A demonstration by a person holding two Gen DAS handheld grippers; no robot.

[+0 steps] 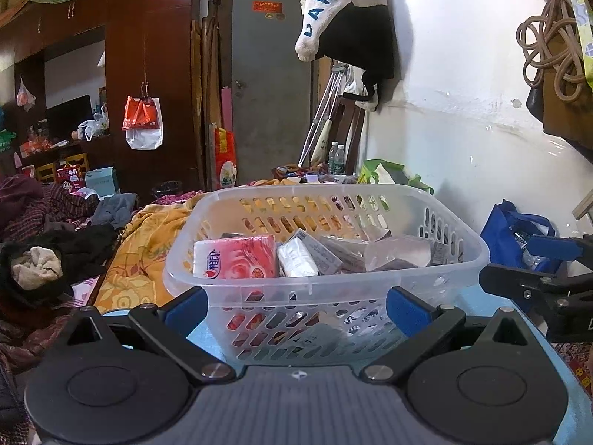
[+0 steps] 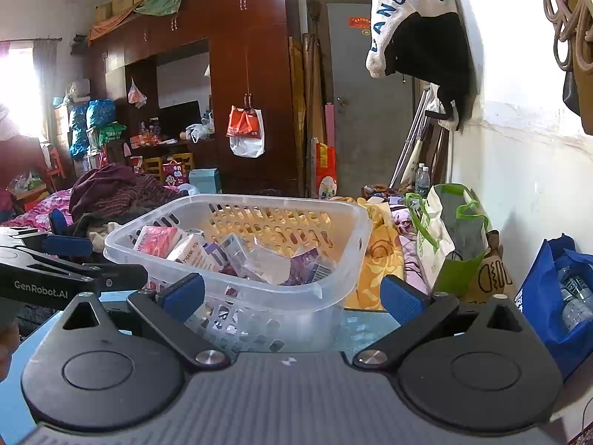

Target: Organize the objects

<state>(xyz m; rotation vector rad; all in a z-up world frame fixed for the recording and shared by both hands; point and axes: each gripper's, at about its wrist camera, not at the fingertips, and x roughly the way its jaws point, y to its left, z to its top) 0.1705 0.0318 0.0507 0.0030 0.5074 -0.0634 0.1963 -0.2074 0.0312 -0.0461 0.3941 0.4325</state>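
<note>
A clear plastic basket (image 1: pixel 459 256) stands on a light blue table (image 1: pixel 207 337), just in front of both grippers. It holds a red tissue pack (image 1: pixel 237 256), a white pack (image 1: pixel 296 259) and several small boxes and packets. My left gripper (image 1: pixel 296 307) is open and empty, its blue pads on either side of the basket's near wall. My right gripper (image 2: pixel 292 296) is open and empty, close to the basket (image 2: pixel 348 222) at its near right corner. The right gripper shows at the right edge of the left wrist view (image 1: pixel 548 263); the left gripper shows at the left of the right wrist view (image 2: pixel 66 259).
A bed with an orange flowered blanket (image 1: pixel 148 244) and piled clothes (image 1: pixel 55 252) lies behind and left. A green and white bag (image 2: pixel 452 237) and a blue bag with bottles (image 2: pixel 556 296) stand at the right by the white wall. A dark wardrobe (image 2: pixel 252 74) and grey door (image 1: pixel 270 85) are behind.
</note>
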